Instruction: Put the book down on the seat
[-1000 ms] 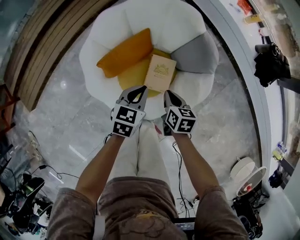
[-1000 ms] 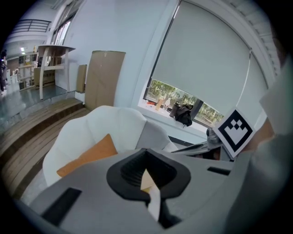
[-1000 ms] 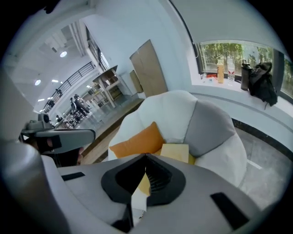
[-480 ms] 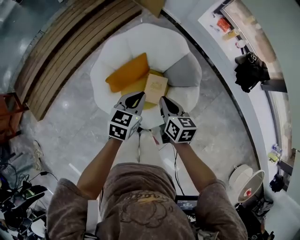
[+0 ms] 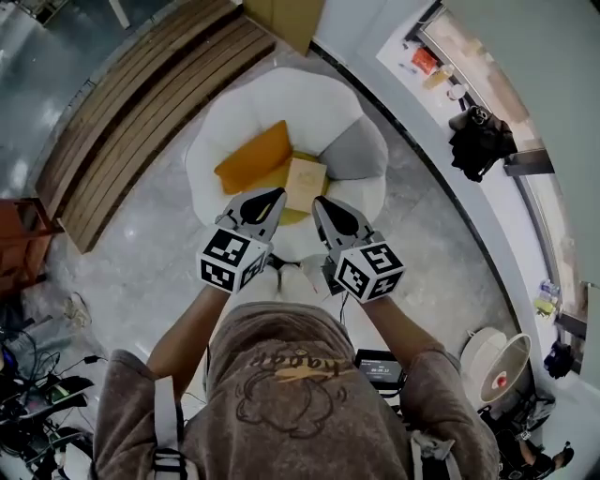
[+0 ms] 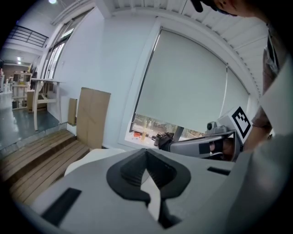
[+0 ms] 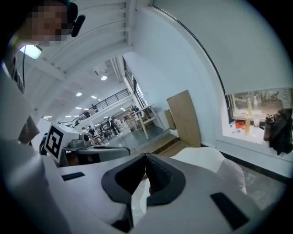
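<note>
Two grippers, both empty, so I read the task as essentially done. Nearest in the head view, the person's arms reach out front. The left gripper (image 5: 273,196) and right gripper (image 5: 322,204) are side by side, close but not touching, both aimed toward the chair. The left gripper view shows its jaws clenched tip to tip with nothing between them. The right gripper view shows the same: pads together, no book, only the white chair rim past them. Neither tool touches the book; both sit on its near side. The gripper views look out across the room rather than down at the seat, so I judge them well above it. Next out is the chair (image 5: 281,98), white and round, with a yellow seat (image 5: 261,180). The book (image 5: 305,183) lies flat on that seat, cover up, roughly centre. The orange cushion (image 5: 253,157) is just beside its left edge and the grey cushion (image 5: 356,150) is to its right. Can't tell whether the book overlaps the orange one. Placement looks stable, with no overhang past the seat front that I can see. Nothing is left on placement, in my judgement; at most confirm the book lies level and won't slide. Far left is a wooden platform (image 5: 131,103), and farthest a cardboard sheet (image 5: 286,19) against the wall.
</note>
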